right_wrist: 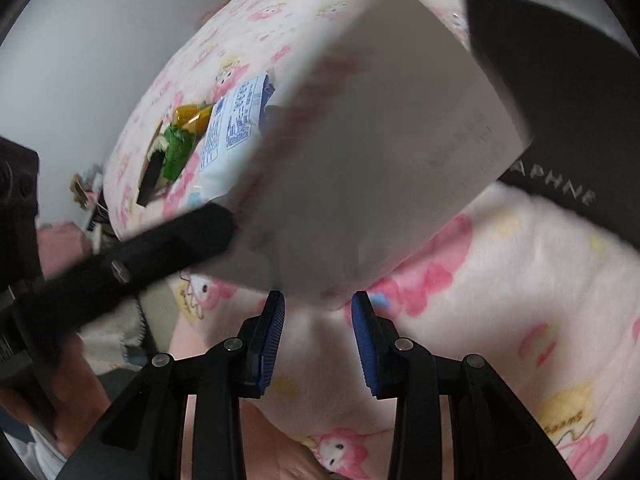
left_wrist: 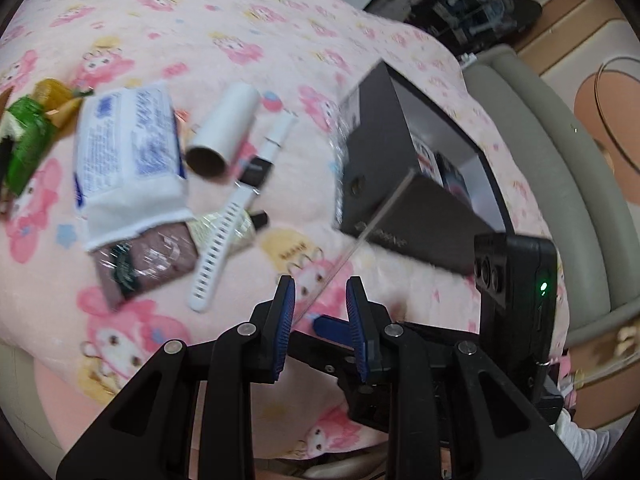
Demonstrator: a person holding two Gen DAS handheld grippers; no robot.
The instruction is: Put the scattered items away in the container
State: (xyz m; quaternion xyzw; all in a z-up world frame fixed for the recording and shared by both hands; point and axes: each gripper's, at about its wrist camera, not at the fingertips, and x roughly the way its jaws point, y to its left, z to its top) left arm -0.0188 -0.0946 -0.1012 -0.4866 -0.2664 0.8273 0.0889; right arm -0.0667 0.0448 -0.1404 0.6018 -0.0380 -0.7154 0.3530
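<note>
In the left wrist view a dark box (left_wrist: 384, 184) lies on a pink cartoon-print blanket (left_wrist: 240, 20) with items inside. Scattered left of it: a white-and-blue tissue pack (left_wrist: 128, 148), a cardboard tube (left_wrist: 224, 128), a white watch (left_wrist: 236, 208), a brown sachet (left_wrist: 148, 264), a small bottle (left_wrist: 244, 228), green and yellow packets (left_wrist: 28, 136). My left gripper (left_wrist: 321, 292) holds a thin flat card (left_wrist: 360, 240) edge-on between its fingers. In the right wrist view that card shows as a large white sheet (right_wrist: 380, 152), held by the left gripper (right_wrist: 160, 240). My right gripper (right_wrist: 318, 304) is open and empty just below it.
The dark box with lettering (right_wrist: 560, 100) fills the upper right of the right wrist view. A grey couch edge (left_wrist: 540, 128) borders the blanket on the right. A black device with a green light (left_wrist: 520, 292) is mounted beside my left gripper.
</note>
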